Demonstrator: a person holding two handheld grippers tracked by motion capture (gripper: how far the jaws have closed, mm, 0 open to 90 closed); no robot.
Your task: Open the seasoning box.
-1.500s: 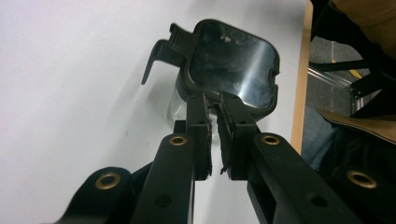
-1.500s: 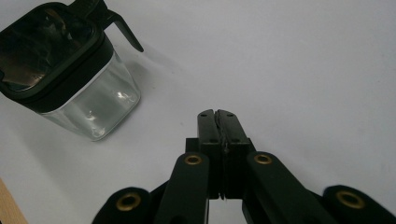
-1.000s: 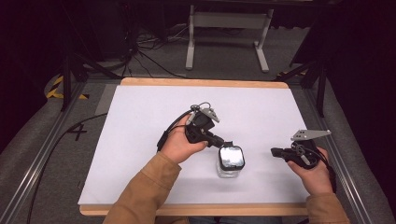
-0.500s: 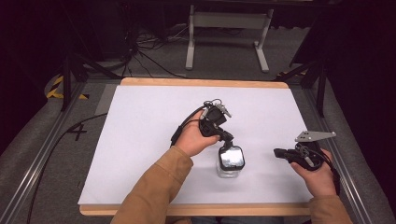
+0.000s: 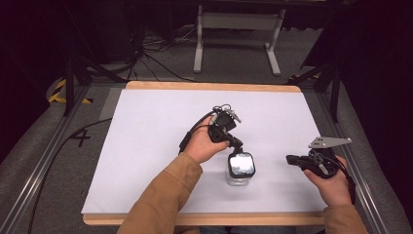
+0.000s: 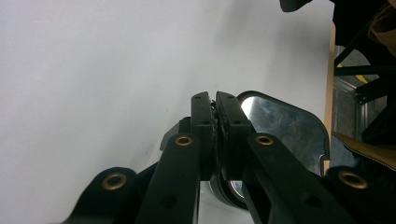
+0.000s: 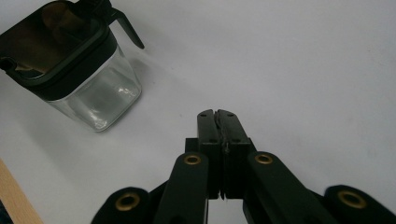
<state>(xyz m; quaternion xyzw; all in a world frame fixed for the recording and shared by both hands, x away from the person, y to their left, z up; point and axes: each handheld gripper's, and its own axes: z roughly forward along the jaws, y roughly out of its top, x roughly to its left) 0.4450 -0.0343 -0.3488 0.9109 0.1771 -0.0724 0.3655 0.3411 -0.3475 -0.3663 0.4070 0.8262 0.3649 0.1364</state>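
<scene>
- The clear square jar (image 5: 240, 171) with a black lid stands upright on the white table top (image 5: 146, 146), toward the near edge and a little right of centre; its lid (image 5: 241, 164) has a shiny reflective panel, and in the right gripper view the glass body (image 7: 100, 95) looks empty.
- The table top is a white sheet on a board with a pale wooden rim (image 5: 209, 87), and a grey carpeted floor lies around it.
- The person's left forearm, in a tan sleeve (image 5: 165, 195), reaches in diagonally from the bottom centre toward the jar, with the left hand (image 5: 204, 145) wrapped around the gripper's body, knuckles facing left.
- The left gripper (image 5: 235, 143) angles down and to the right from that hand, its tips at the far left corner of the lid; in the left gripper view its jaws are pressed together with no visible gap, beside the lid's edge (image 6: 280, 126), and whether they touch the lid I cannot tell.
- The right hand (image 5: 332, 181) rests low near the table's right edge, well apart from the jar, holding the right gripper (image 5: 292, 159) pointed left toward it, roughly level.
- The right gripper's jaws are pressed together on nothing, over bare white surface.
- A grey three-cornered plate (image 5: 328, 142) sits on top of the right gripper.
</scene>
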